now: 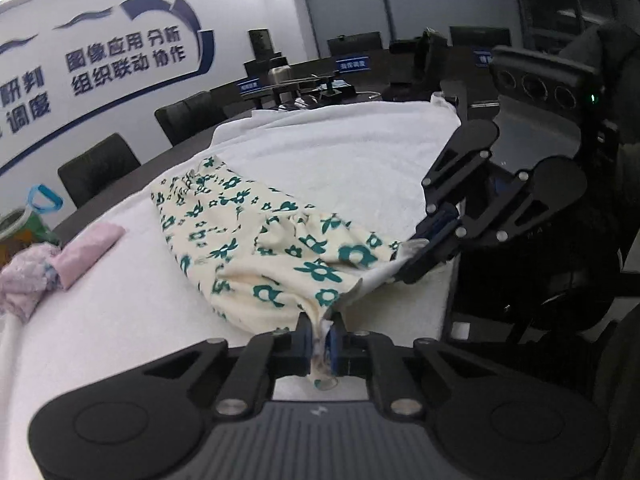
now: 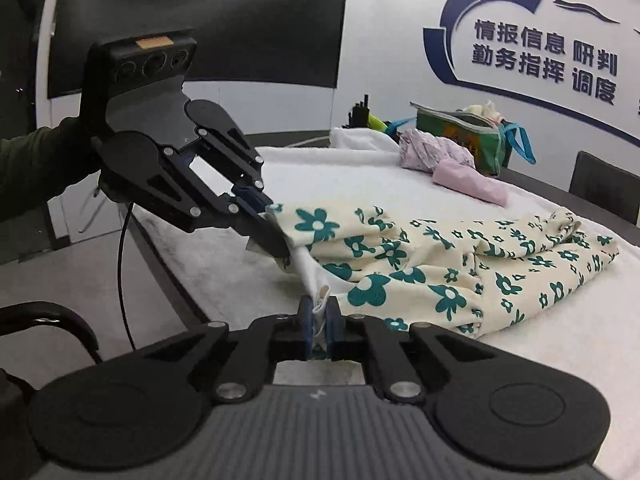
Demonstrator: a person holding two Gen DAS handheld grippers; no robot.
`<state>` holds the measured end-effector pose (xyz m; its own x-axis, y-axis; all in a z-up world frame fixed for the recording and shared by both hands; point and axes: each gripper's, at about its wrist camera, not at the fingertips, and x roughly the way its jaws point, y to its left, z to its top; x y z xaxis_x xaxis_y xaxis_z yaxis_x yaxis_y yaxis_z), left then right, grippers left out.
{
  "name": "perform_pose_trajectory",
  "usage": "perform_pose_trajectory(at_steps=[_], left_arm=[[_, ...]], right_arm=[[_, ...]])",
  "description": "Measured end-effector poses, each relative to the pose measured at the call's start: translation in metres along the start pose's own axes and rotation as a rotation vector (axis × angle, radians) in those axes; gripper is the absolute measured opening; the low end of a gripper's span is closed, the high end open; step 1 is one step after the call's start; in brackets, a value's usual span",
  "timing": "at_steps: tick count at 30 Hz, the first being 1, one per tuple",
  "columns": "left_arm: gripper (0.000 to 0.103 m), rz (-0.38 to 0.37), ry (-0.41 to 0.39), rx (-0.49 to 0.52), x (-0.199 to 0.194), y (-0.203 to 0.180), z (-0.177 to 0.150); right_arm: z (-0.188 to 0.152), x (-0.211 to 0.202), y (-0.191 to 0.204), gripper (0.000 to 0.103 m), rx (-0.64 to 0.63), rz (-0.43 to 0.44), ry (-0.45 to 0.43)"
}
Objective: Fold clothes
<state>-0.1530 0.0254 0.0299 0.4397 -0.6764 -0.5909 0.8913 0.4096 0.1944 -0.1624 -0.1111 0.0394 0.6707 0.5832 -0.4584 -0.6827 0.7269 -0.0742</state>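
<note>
Evenly does it: both grippers pinching one edge of the floral garment

Currently the floral garment [image 1: 256,236] lies rumpled on the white towel [image 1: 320,140] that covers the table, its near edge lifted off the cloth; the left gripper [image 1: 320,340] is closed tight on one bit of that edge, fabric bunched between its blue pads, and the right gripper [image 2: 319,322] is clamped on the same edge a little way along; each shows in the other's view, just beside its partner, with a short taut strip of hem between them

By my reading the step in hand is a two-point hold for spreading or carrying a fold over, though whether this is a first flattening or a later fold the pictures do not settle; the far part of the garment is still bunched and creased, so the cloth is not yet flat

To do it well: keep both pinches firm, since thin cotton can slide out of smooth pads; hold the two grippers level so that the hem stays straight; move them together at one pace so that no twist runs into the cloth; keep the lift low, lest the towel come up too

A folded pink piece [image 2: 472,182], a crumpled lilac garment [image 2: 432,152] and a green bag [image 2: 468,132] sit well apart at the far end, clear of any sweep
</note>
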Motion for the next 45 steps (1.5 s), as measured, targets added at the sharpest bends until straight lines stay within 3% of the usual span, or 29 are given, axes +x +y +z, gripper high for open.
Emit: perform_pose_trajectory(at_steps=[9, 12, 17, 19, 22, 25, 28, 30, 32, 34, 36, 38, 40, 42, 43, 44, 45], left_arm=[[0.006, -0.157, -0.093, -0.052, -0.048, -0.026, -0.005], [0.006, -0.163, -0.099, -0.062, -0.027, 0.008, 0.026], [0.007, -0.166, -0.106, -0.079, 0.011, 0.067, 0.081], [0.007, -0.179, -0.092, -0.101, 0.034, 0.091, 0.101], [0.009, -0.138, -0.018, -0.231, 0.094, 0.122, 0.113], [0.017, -0.061, 0.088, -0.399, 0.148, 0.147, 0.105], [0.032, -0.051, 0.075, -0.542, 0.144, 0.165, 0.089], [0.040, -0.066, 0.007, -0.595, 0.111, 0.171, 0.075], [0.067, -0.041, -0.048, -0.649, 0.077, 0.165, 0.059], [0.070, -0.032, -0.104, -0.688, 0.048, 0.154, 0.041], [0.070, -0.066, -0.137, -0.686, 0.043, 0.131, 0.023], [0.069, -0.078, -0.118, -0.588, 0.054, 0.109, 0.019], [0.068, -0.068, -0.095, -0.432, 0.070, 0.090, 0.022], [0.049, -0.065, -0.067, -0.371, 0.085, 0.084, 0.028], [0.016, -0.067, -0.041, -0.373, 0.092, 0.084, 0.031], [0.003, -0.066, -0.019, -0.362, 0.093, 0.083, 0.033], [0.002, -0.065, 0.001, -0.346, 0.093, 0.082, 0.036]], right_arm=[[0.004, -0.053, 0.017, 0.005, 0.006, 0.177, -0.023], [0.012, -0.067, 0.007, 0.004, 0.019, 0.205, -0.069], [0.036, -0.055, -0.058, 0.005, 0.035, 0.116, -0.149], [0.048, -0.042, -0.088, 0.005, 0.046, 0.064, -0.141], [0.060, -0.007, -0.145, 0.005, 0.103, -0.045, -0.069], [0.058, 0.041, -0.191, 0.006, 0.194, -0.120, 0.069], [0.050, 0.071, -0.211, 0.011, 0.281, -0.222, 0.180], [0.046, 0.057, -0.211, 0.032, 0.305, -0.282, 0.150], [0.042, 0.027, -0.209, 0.036, 0.338, -0.339, 0.074], [0.030, -0.009, -0.203, 0.037, 0.407, -0.329, -0.011], [0.010, -0.031, -0.182, 0.041, 0.464, -0.233, -0.068], [-0.007, -0.032, -0.157, 0.047, 0.472, -0.157, -0.073], [-0.018, -0.017, -0.133, 0.048, 0.436, -0.132, -0.021], [-0.021, 0.002, -0.122, 0.047, 0.361, -0.170, 0.027], [-0.022, 0.010, -0.120, 0.044, 0.329, -0.197, 0.039], [-0.022, 0.017, -0.119, 0.024, 0.311, -0.210, 0.047], [-0.019, 0.017, -0.118, 0.013, 0.284, -0.203, 0.052]])
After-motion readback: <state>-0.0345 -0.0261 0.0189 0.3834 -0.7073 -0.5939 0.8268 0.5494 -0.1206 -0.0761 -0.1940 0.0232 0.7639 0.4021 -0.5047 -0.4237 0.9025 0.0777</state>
